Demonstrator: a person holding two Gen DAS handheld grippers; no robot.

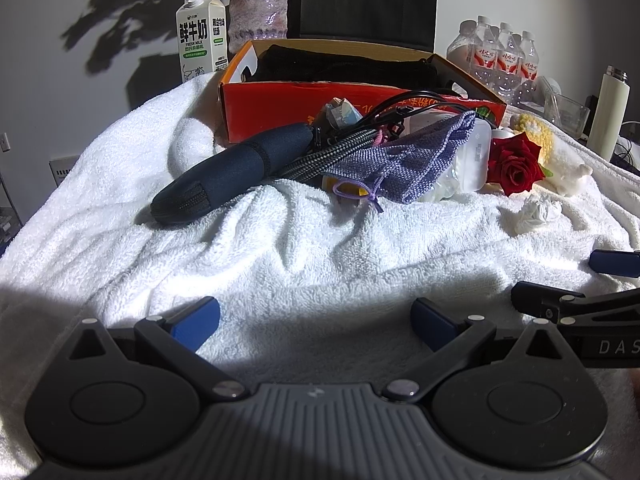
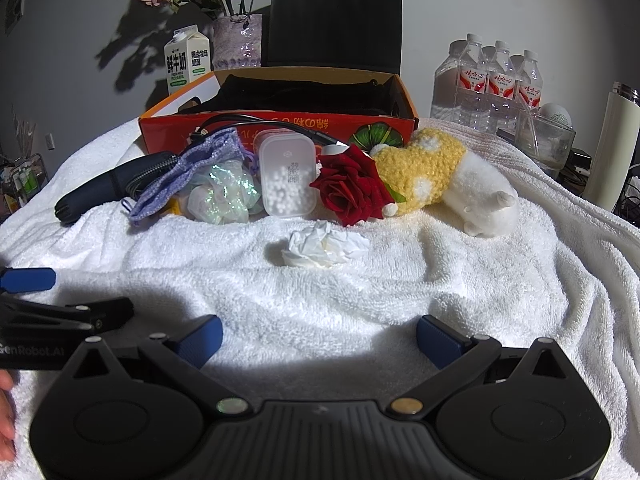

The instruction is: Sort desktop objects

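A pile of objects lies on the white towel in front of an orange box: a dark blue pouch, a purple knit bag, a clear plastic case, a red rose, a yellow and white plush toy and a crumpled tissue. My left gripper is open low over the towel, short of the pile. My right gripper is open too, nearest the tissue. Both hold nothing.
Behind the orange box stand a milk carton, a vase of dried flowers and a black bag. Water bottles, a glass cup and a white flask stand at the right.
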